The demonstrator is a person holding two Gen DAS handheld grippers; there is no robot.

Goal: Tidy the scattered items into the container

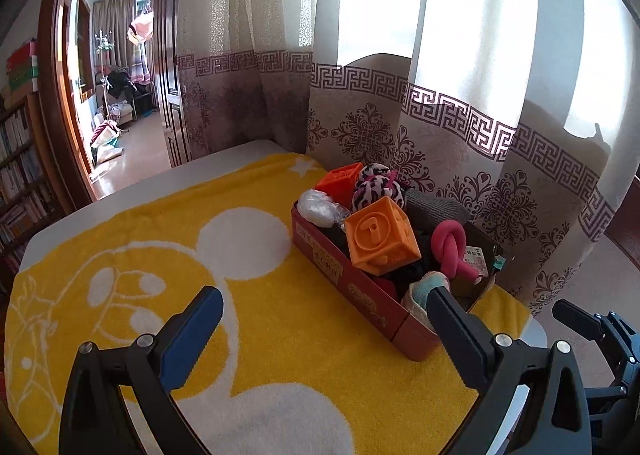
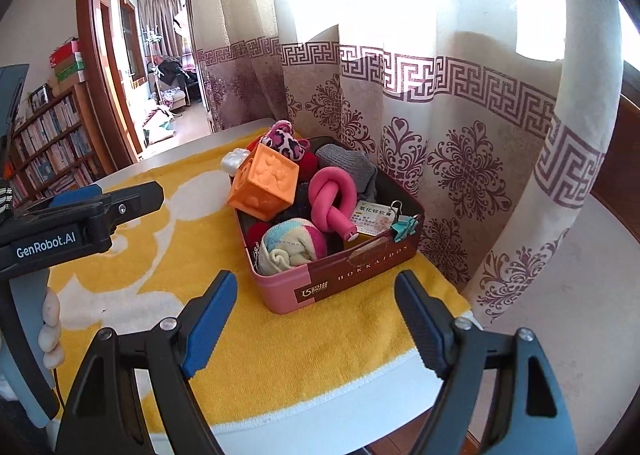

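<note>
A pink and brown tin box stands on the yellow towel, heaped with items. Inside lie an orange cube, a knotted pink tube, a striped rolled sock, a grey knit piece, a leopard-print fabric toy, a crumpled clear wrap, a small card and a teal binder clip. My right gripper is open just in front of the box. My left gripper is open left of the box, holding nothing.
Patterned curtains hang right behind the box. The white table edge shows past the towel. A doorway and bookshelves lie to the left. A hand holds the left gripper's handle in the right wrist view.
</note>
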